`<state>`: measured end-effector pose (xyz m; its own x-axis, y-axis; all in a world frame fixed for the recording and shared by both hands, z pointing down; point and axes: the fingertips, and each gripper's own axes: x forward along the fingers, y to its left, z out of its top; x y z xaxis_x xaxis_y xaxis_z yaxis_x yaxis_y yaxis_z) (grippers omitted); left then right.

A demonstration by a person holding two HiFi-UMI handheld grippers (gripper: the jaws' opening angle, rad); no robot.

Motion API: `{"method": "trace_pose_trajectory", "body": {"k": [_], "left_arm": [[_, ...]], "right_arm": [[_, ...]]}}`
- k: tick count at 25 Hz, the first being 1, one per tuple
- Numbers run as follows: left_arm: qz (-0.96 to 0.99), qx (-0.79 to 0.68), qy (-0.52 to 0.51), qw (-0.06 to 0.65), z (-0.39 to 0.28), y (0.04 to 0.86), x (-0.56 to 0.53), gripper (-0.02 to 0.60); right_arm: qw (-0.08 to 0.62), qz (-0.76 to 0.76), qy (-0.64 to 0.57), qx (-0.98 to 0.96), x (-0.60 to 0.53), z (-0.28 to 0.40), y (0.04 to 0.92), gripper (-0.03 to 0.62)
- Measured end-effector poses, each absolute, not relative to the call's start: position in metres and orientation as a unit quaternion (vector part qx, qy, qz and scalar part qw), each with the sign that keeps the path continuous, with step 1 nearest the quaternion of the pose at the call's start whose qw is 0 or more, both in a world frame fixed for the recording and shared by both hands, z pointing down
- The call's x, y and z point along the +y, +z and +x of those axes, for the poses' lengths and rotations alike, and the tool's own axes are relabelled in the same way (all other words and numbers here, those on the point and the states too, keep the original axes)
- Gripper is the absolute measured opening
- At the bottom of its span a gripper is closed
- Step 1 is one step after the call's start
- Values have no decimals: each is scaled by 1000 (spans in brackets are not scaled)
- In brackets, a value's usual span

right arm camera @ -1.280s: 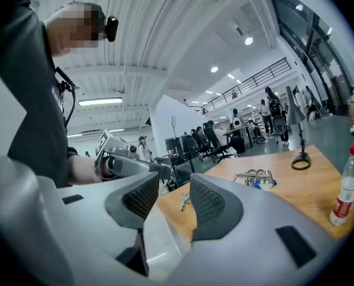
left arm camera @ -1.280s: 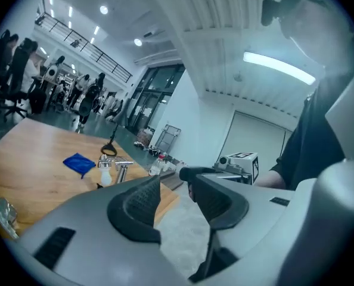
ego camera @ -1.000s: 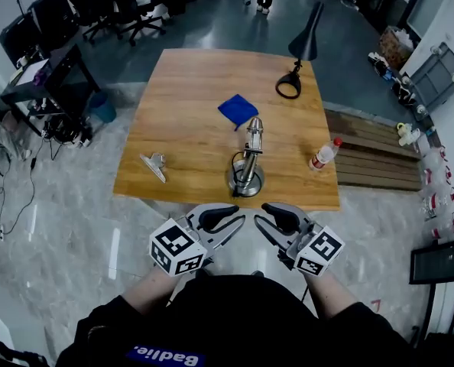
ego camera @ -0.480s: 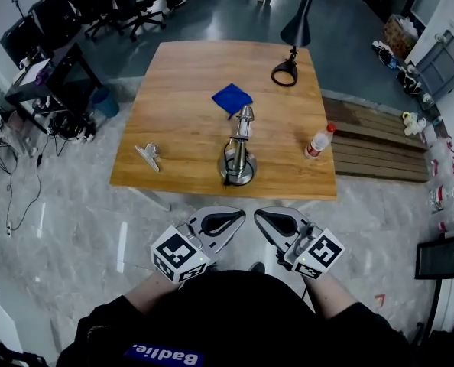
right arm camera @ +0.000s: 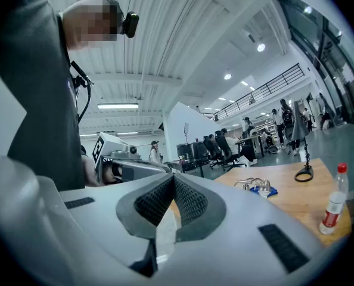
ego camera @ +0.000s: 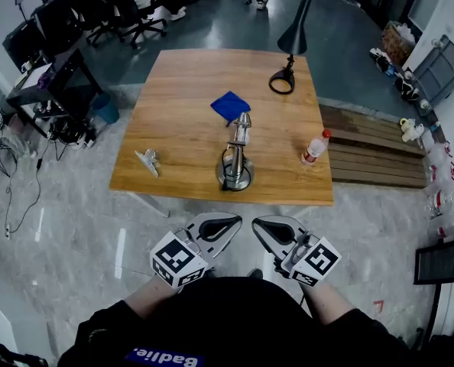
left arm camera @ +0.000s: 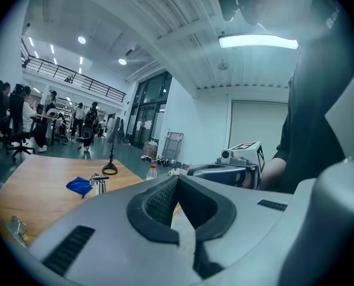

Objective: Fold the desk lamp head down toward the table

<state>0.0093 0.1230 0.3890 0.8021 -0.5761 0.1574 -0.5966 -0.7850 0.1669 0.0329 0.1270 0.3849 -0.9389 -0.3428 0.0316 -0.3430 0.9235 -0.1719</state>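
Note:
A black desk lamp point(ego camera: 290, 40) with a cone head stands upright on its ring base point(ego camera: 281, 82) at the table's far right. A silver folding lamp point(ego camera: 235, 163) on a round base rises near the middle front, head point(ego camera: 242, 122) up. My left gripper point(ego camera: 238, 222) and right gripper point(ego camera: 255, 224) hang side by side before my body, short of the table's near edge. Both are shut with nothing between the pads. The left gripper view shows its shut jaws point(left arm camera: 177, 180), with both lamps small at the left. The right gripper view shows its own shut jaws point(right arm camera: 173, 180).
On the wooden table point(ego camera: 173, 98) lie a blue cloth point(ego camera: 230, 105), a metal clip point(ego camera: 148, 160) at the front left and a red-capped bottle point(ego camera: 312, 148) at the right. Office chairs and a dark desk point(ego camera: 55, 71) stand left; wooden boards point(ego camera: 372, 155) lie right.
In the head view the table and its things have drifted up and away, so more floor shows between its near edge and my two grippers, which stay side by side.

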Motion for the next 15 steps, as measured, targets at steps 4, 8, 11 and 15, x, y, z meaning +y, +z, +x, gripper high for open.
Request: {"method": "trace_pose_trajectory", "body": {"k": [4, 8, 11, 15], "left_arm": [[941, -316, 52, 106, 5, 393, 124, 8], [940, -319, 53, 107, 2, 393, 126, 8], [939, -323, 55, 109, 0, 393, 127, 8], [938, -323, 55, 111, -1, 394, 132, 8]], "right_arm": [[0, 174, 87, -981, 130, 30, 387, 5], [-2, 175, 86, -981, 132, 30, 385, 5], [-2, 176, 86, -981, 134, 29, 384, 5], [0, 177, 88, -980, 139, 28, 386, 5]]}}
